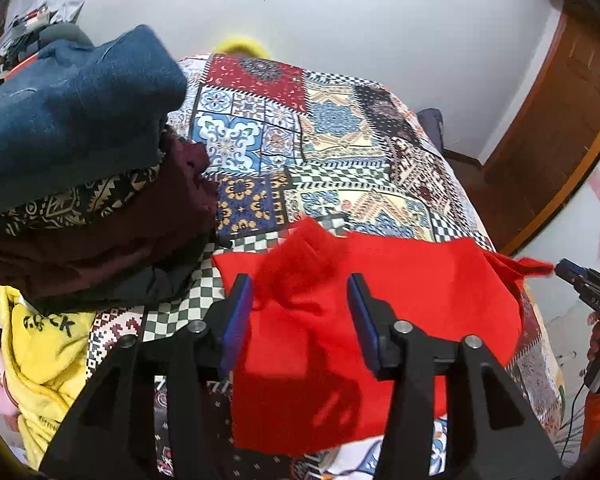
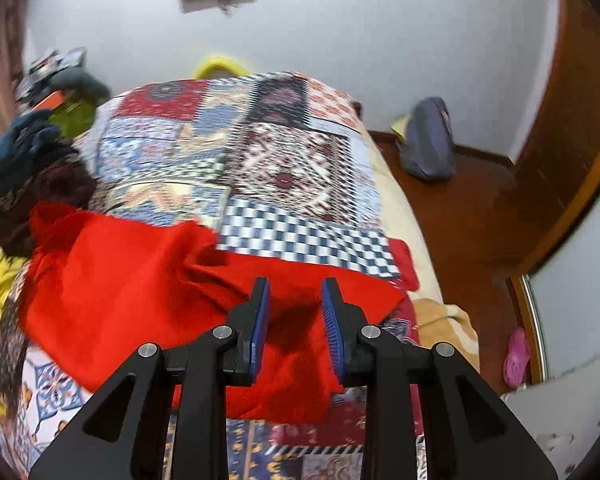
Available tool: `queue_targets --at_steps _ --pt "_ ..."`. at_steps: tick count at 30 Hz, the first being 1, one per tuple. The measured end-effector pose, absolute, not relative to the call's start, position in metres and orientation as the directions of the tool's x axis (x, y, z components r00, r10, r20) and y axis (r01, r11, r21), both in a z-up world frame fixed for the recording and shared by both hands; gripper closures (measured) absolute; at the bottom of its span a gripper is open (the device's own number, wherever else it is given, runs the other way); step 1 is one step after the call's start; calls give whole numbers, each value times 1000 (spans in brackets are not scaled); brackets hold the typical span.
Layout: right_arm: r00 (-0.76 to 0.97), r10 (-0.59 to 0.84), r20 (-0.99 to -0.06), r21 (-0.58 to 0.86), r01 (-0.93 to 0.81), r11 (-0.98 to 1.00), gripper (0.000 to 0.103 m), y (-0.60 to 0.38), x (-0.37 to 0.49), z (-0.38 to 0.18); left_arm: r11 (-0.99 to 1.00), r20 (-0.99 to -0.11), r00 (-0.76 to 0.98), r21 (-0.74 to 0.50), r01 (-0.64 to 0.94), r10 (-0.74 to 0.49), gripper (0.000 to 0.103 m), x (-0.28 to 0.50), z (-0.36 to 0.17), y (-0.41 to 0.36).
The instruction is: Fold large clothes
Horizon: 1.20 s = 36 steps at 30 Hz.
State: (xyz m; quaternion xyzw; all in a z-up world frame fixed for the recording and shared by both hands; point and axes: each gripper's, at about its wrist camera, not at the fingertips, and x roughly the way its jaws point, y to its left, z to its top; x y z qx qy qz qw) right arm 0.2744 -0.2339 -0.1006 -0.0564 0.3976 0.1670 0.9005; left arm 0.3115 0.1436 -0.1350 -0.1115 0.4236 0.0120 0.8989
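Red garment (image 1: 400, 300) reaches the bedspread's (image 1: 300, 136) right edge; far half bare.

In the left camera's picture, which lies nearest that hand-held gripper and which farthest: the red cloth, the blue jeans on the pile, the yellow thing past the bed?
From the left hand-held gripper:
1. Red cloth, directly under it.
2. Blue jeans, up left, topping the pile.
3. Yellow thing, beyond the bed's far edge.

A bright red cloth garment (image 1: 400, 280) is spread on the patchwork-patterned bedcover (image 1: 300, 128). The left gripper (image 1: 300, 292) is held above it, jaws parted, apparently gripping nothing. Folded clothes are stacked (image 1: 80, 160) at left.
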Motion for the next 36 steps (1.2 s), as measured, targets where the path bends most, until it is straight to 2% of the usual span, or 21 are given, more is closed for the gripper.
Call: queue_targets --at_steps 2,4,8,13,17,21,27,36 --pt "616 296 -730 44 -389 920 68 -221 266 -100 980 -774 628 -178 -93 -81 53 309 -138 135" --pt "608 320 -727 48 -419 907 64 -208 260 -102 984 -794 601 -167 -62 -97 53 308 -147 124" --pt "549 362 -753 64 -488 871 63 -176 259 -122 989 -835 537 -147 -17 -115 53 310 -176 104" --pt "473 340 -813 58 -515 855 62 -149 264 -163 989 -880 455 -147 7 -134 53 315 -223 84" --pt "482 321 -815 56 -486 872 60 -161 267 -177 993 -880 462 -117 7 -107 44 314 -244 84" --pt "519 294 -803 59 -422 905 54 -190 280 -174 998 -874 483 -62 7 -58 41 316 -244 85" --pt "574 160 -803 16 -248 969 53 -238 300 -175 1000 -869 494 -26 -2 -21 33 328 -248 90" --pt "457 295 -839 184 -273 944 54 -247 327 -206 1000 -856 517 3 -26 15 27 335 -256 86"
